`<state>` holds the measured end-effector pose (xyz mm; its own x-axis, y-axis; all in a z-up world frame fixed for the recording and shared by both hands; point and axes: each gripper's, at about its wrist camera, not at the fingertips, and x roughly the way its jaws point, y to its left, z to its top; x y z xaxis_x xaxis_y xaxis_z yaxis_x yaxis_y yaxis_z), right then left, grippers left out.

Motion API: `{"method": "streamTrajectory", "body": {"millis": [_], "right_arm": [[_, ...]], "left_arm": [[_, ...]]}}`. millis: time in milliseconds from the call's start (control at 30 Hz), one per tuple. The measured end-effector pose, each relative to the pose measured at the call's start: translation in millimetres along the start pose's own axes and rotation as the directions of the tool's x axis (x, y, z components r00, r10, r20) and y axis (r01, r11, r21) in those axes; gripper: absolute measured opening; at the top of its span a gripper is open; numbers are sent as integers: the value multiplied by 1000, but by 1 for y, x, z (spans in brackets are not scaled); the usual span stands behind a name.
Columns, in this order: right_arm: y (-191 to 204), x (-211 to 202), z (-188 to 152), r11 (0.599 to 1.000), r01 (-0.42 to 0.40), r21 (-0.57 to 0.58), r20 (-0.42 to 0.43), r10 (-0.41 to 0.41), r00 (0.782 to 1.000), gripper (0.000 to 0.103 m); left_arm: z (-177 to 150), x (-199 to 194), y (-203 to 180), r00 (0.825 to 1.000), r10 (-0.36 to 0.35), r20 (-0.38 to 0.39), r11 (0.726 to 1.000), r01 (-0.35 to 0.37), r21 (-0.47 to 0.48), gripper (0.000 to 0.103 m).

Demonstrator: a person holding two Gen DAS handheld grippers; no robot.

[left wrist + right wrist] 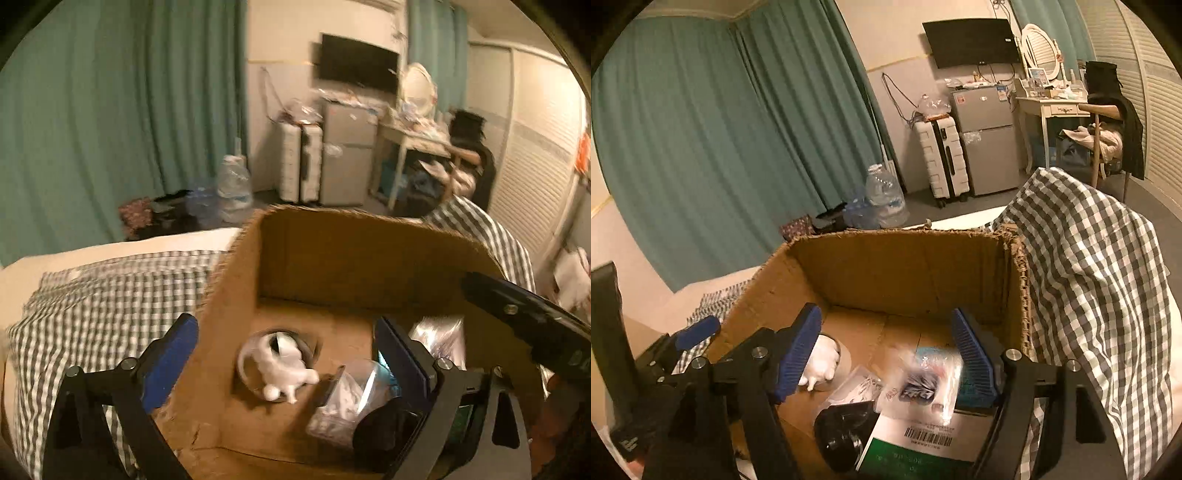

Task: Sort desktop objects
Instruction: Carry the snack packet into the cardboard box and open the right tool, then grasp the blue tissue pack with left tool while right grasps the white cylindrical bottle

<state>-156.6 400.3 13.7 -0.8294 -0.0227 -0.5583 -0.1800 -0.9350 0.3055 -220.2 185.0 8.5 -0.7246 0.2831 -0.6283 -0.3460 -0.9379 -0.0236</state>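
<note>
I am holding my left gripper (291, 354) and right gripper (886, 354) above the cardboard box (905, 266), both with jaws apart and empty, the white figurine (282, 363) and packets (923, 380) lying inside, best cleared by lifting straight upward.

white figurine (282, 363), packets (923, 384), in box (897, 266)
</note>
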Motion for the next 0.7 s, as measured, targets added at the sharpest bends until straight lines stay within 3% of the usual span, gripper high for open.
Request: {"method": "streamTrajectory", "body": {"millis": [100, 233, 433, 533, 700], "right_arm": [[3, -21, -9, 1000, 17, -9, 39, -17, 999, 73], [12, -44, -20, 999, 7, -35, 22, -7, 1000, 73], [42, -104, -53, 992, -33, -124, 32, 37, 999, 75], [56, -119, -79, 988, -56, -147, 4, 58, 998, 75], [70, -115, -128, 983, -73, -168, -64, 64, 996, 80]], "left_arm": [[-10, -18, 10, 1000, -28, -13, 999, 27, -34, 98], [-19, -57, 27, 999, -34, -30, 998, 33, -49, 98], [-29, -130, 49, 1000, 0, 19, 999, 1, -36, 103], [-58, -160, 69, 999, 25, 23, 999, -25, -33, 103], [-126, -166, 102, 997, 82, -15, 993, -82, -84, 103]]}}
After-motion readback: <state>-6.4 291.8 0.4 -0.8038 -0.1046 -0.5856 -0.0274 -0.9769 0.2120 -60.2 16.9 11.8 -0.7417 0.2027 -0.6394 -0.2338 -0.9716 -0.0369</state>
